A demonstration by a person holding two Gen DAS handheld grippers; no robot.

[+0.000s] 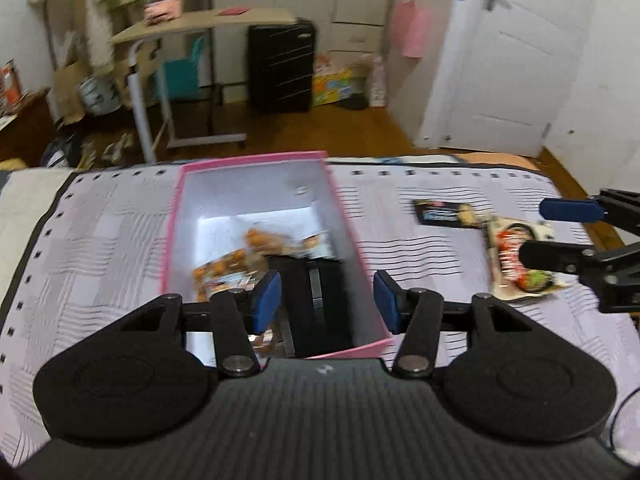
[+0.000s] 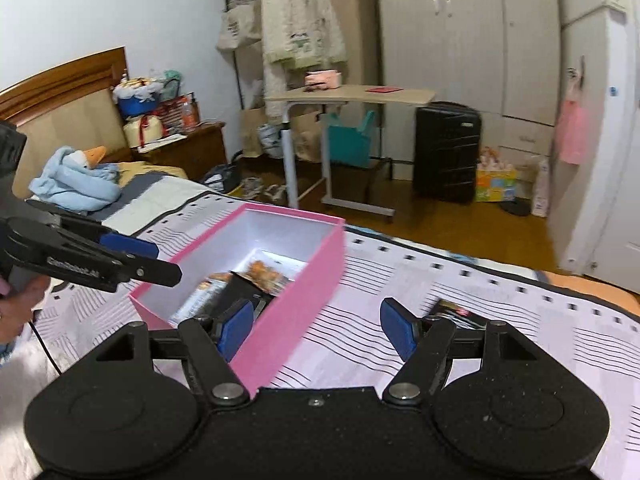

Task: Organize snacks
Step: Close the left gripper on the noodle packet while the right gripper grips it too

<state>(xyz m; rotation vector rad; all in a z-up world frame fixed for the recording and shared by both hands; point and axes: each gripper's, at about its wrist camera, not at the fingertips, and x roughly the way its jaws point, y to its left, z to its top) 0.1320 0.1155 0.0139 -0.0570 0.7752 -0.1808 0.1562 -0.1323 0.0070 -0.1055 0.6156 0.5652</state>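
A pink box (image 1: 256, 159) with a white inside lies on the bed. It holds orange snack packets (image 1: 224, 272) and a black packet (image 1: 316, 300). My left gripper (image 1: 326, 300) hovers open over the box's near end, nothing between its blue pads. On the cover right of the box lie a black snack packet (image 1: 444, 212) and a red-and-white one (image 1: 508, 264). My right gripper (image 1: 554, 234) stands open above the red-and-white packet. In the right wrist view, the right gripper (image 2: 318, 328) is empty beside the box (image 2: 304, 280), with the black packet (image 2: 452, 310) just past its right finger. The left gripper (image 2: 160, 260) is over the box's left end.
The bed (image 1: 100, 240) has a pale striped cover with a dark edge. A blue plush toy (image 2: 76, 180) lies near the headboard. Beyond the bed stand a rolling side table (image 2: 352, 94), a black suitcase (image 2: 446, 152) and a white door (image 1: 520, 52). A hand (image 2: 16, 304) holds the left gripper.
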